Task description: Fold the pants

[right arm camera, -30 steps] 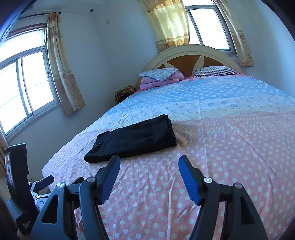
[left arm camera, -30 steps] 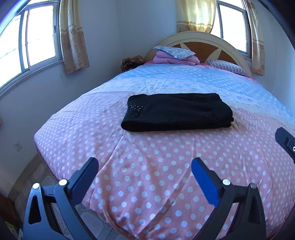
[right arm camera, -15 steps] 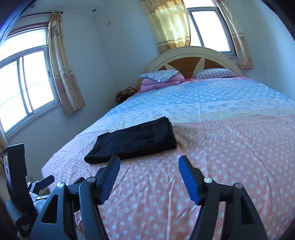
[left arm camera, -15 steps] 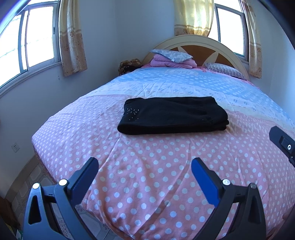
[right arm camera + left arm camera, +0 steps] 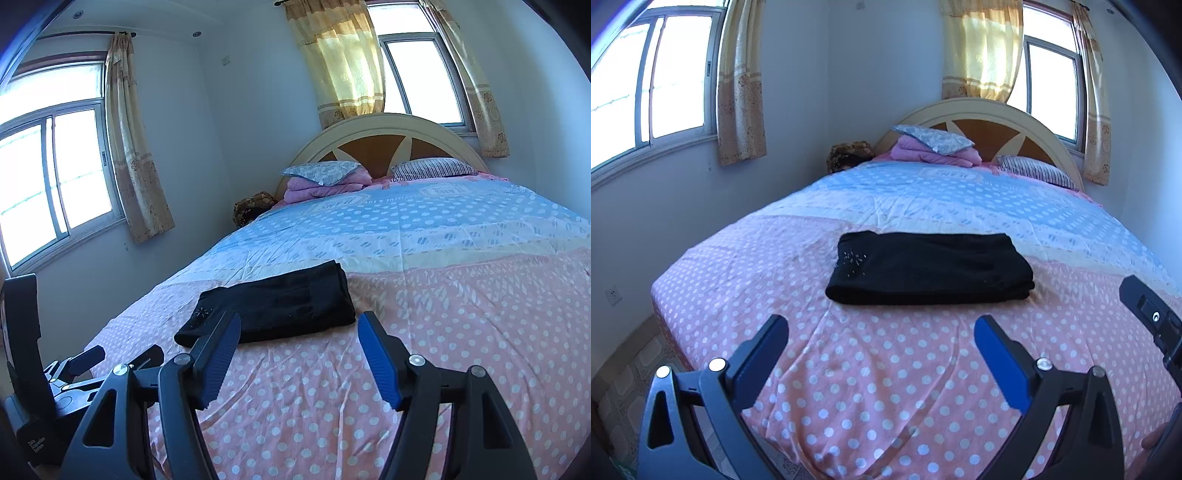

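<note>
Black pants (image 5: 929,267) lie folded into a flat rectangle on the pink polka-dot part of the bed (image 5: 886,369); they also show in the right wrist view (image 5: 273,310). My left gripper (image 5: 881,332) is open and empty, held back from the pants above the bed's near edge. My right gripper (image 5: 299,332) is open and empty, also short of the pants. Part of the right gripper's body (image 5: 1152,325) shows at the right of the left wrist view, and the left gripper's body (image 5: 44,387) shows at the lower left of the right wrist view.
Pillows and a folded pink blanket (image 5: 934,147) lie by the headboard (image 5: 990,122). A wall with windows runs along the left side (image 5: 665,184). Tiled floor (image 5: 624,373) shows at the bed's left corner.
Both grippers have drawn back and tilted upward, so the pants sit lower and farther in view. The pants have not moved. Both grippers stayed open.
</note>
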`<state>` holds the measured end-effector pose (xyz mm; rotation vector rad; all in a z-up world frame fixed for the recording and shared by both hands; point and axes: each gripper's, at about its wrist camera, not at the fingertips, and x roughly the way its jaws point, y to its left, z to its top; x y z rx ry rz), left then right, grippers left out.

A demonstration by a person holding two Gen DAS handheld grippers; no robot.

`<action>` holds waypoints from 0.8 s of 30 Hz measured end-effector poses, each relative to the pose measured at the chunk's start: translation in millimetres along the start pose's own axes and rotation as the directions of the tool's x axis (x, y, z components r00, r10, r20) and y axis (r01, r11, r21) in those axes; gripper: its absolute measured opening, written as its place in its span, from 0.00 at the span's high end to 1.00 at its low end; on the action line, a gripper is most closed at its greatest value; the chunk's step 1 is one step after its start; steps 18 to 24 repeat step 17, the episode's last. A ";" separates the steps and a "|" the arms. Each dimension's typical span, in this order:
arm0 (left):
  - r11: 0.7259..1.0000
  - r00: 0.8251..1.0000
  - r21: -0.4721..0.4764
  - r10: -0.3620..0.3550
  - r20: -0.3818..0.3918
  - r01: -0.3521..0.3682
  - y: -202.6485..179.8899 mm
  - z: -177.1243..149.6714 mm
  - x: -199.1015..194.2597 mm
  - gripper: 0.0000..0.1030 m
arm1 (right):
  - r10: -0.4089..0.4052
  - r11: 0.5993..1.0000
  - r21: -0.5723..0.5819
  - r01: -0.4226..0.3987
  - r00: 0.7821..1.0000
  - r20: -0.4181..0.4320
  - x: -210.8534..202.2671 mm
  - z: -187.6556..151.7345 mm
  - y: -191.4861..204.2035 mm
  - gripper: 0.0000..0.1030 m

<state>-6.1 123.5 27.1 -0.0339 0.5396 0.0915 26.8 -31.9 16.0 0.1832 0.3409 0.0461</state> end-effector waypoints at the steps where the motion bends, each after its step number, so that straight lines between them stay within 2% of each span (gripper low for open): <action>1: 1.000 1.000 0.005 0.007 0.008 -0.007 -0.9 0.6 -0.7 0.00 | -0.003 1.000 -0.004 0.003 1.000 0.009 -1.7 0.7 0.2 0.34; 5: 0.998 0.999 0.015 0.053 -0.004 -0.053 -3.1 2.6 2.2 0.00 | -0.017 0.999 -0.033 0.017 1.000 0.026 -5.4 0.2 2.8 0.34; 8: 1.000 1.000 -0.014 0.023 -0.021 -0.024 0.3 3.4 4.4 0.00 | -0.007 1.000 -0.026 0.008 1.000 0.019 -5.6 -0.2 3.1 0.34; 11: 0.999 1.000 -0.028 -0.018 0.001 0.018 1.2 3.1 1.2 0.00 | 0.005 1.000 -0.012 -0.005 1.000 0.018 -6.3 0.4 3.4 0.34; 24: 1.000 1.000 0.003 -0.007 0.002 0.007 -6.0 3.4 1.0 0.00 | 0.004 1.000 -0.024 -0.003 1.000 0.023 -7.6 1.0 6.1 0.34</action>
